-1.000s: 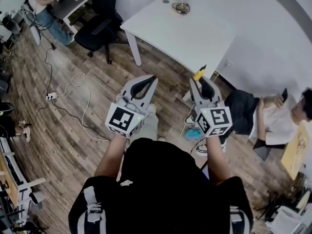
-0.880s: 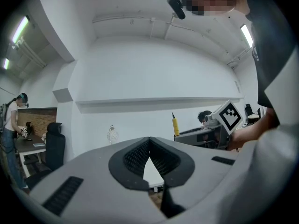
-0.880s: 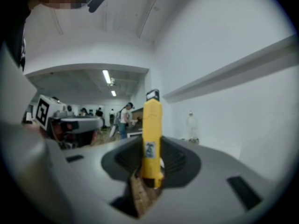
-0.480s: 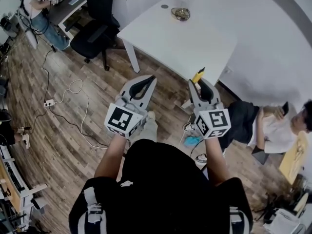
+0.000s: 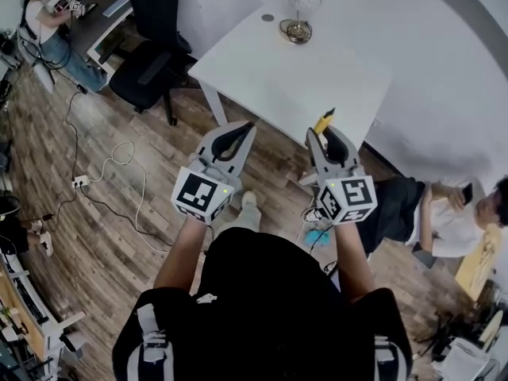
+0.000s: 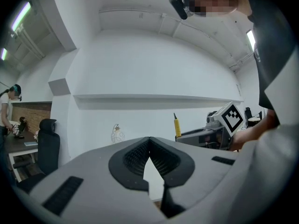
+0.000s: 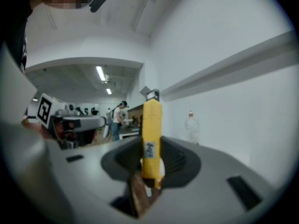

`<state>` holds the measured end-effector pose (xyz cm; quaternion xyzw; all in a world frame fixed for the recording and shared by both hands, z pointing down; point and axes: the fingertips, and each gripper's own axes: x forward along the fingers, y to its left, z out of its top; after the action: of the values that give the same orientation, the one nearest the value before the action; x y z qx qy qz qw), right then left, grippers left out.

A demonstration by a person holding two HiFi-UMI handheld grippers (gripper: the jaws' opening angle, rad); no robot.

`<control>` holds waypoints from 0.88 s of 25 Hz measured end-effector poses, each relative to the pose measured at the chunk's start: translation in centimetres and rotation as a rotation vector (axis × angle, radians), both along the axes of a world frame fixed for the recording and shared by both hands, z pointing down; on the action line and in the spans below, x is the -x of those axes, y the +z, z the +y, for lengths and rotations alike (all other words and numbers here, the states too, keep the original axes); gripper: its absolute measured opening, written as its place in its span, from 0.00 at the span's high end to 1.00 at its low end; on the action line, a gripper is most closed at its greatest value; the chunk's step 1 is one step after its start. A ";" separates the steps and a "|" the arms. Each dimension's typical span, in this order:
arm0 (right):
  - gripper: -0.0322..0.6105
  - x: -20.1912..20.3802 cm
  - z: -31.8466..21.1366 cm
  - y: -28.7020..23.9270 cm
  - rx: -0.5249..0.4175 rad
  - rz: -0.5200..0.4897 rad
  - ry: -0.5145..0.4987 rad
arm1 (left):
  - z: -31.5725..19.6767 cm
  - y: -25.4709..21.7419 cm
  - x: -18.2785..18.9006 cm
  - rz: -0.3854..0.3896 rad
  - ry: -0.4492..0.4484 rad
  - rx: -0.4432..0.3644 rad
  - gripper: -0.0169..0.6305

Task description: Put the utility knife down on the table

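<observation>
A yellow utility knife (image 7: 151,139) stands upright between the jaws of my right gripper (image 7: 150,158), which is shut on it. In the head view the knife (image 5: 323,121) pokes out past the right gripper (image 5: 329,136), right at the near edge of the white table (image 5: 302,74). My left gripper (image 5: 240,131) hovers beside it over the wooden floor, short of the table's edge; its jaws meet at the tips with nothing between them. From the left gripper view, the left gripper (image 6: 149,146) is shut and the knife (image 6: 177,126) shows to the right.
On the table's far side stand a glass lamp (image 5: 298,6) and a small round object (image 5: 267,17). A black office chair (image 5: 151,50) is left of the table. A person sits on the floor (image 5: 444,209) to the right. Cables (image 5: 119,153) lie on the floor.
Both grippers and the head have advanced a little toward the table; the knife's tip now reaches the table's near edge. The grip on the knife is unchanged.
</observation>
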<state>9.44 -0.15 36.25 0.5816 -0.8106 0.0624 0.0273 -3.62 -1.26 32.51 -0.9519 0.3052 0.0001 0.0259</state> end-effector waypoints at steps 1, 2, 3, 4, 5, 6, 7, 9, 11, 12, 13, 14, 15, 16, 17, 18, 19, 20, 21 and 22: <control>0.74 0.1 -0.7 -0.1 0.000 0.001 0.003 | -0.7 -0.1 0.2 0.001 0.002 0.001 0.94; 0.74 0.3 -1.3 -0.2 0.002 0.002 0.006 | -1.4 -0.2 0.3 0.002 0.005 0.003 0.94; 0.74 0.5 -2.0 -0.3 0.004 0.004 0.009 | -2.1 -0.3 0.5 0.003 0.008 0.005 0.94; 0.74 0.7 -2.6 -0.4 0.005 0.007 0.011 | -2.8 -0.4 0.7 0.005 0.012 0.006 0.94; 0.74 0.9 -3.2 -0.5 0.006 0.010 0.012 | -3.5 -0.5 0.8 0.006 0.015 0.005 0.94; 0.74 1.1 -3.9 -0.7 0.005 0.014 0.013 | -4.2 -0.6 1.0 0.008 0.017 0.005 0.94; 0.74 1.3 -4.5 -0.8 0.004 0.018 0.014 | -4.8 -0.7 1.2 0.010 0.019 0.005 0.94; 0.74 1.5 -5.7 -0.9 0.002 0.025 0.018 | -6.1 -0.8 1.4 0.019 0.023 0.005 0.94; 0.74 1.6 -6.8 -0.9 0.004 0.031 0.024 | -7.3 -0.8 1.5 0.027 0.030 0.009 0.94; 0.74 1.6 -7.3 -0.9 0.005 0.034 0.027 | -7.9 -0.7 1.5 0.029 0.034 0.010 0.94; 0.74 1.6 -7.8 -0.9 0.006 0.036 0.030 | -8.5 -0.6 1.5 0.030 0.038 0.010 0.94; 0.74 1.7 -8.3 -1.0 0.004 0.039 0.032 | -9.0 -0.6 1.6 0.032 0.042 0.011 0.94; 0.74 1.7 -8.8 -1.1 0.002 0.043 0.034 | -9.5 -0.6 1.6 0.034 0.044 0.012 0.94; 0.74 1.8 -9.2 -1.3 -0.001 0.048 0.036 | -10.0 -0.7 1.7 0.036 0.046 0.013 0.94; 0.74 1.9 -9.6 -1.4 -0.002 0.052 0.039 | -10.4 -0.7 1.7 0.038 0.049 0.013 0.94; 0.74 1.9 -9.9 -1.4 -0.001 0.054 0.043 | -10.8 -0.7 1.7 0.038 0.054 0.012 0.94; 0.74 1.9 -10.2 -1.2 0.001 0.054 0.048 | -11.2 -0.6 1.8 0.039 0.059 0.012 0.94; 0.74 2.0 -10.6 -1.1 0.005 0.054 0.052 | -11.6 -0.5 1.8 0.039 0.062 0.014 0.94; 0.74 2.1 -10.9 -0.9 0.008 0.053 0.055 | -12.0 -0.3 1.9 0.038 0.065 0.016 0.94; 0.74 2.1 -11.3 -0.8 0.013 0.053 0.057 | -12.4 -0.1 2.0 0.036 0.066 0.020 0.94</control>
<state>7.32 -11.42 35.46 0.6058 -0.7922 0.0529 0.0507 -5.61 -13.69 32.37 -0.9615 0.2742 0.0150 0.0109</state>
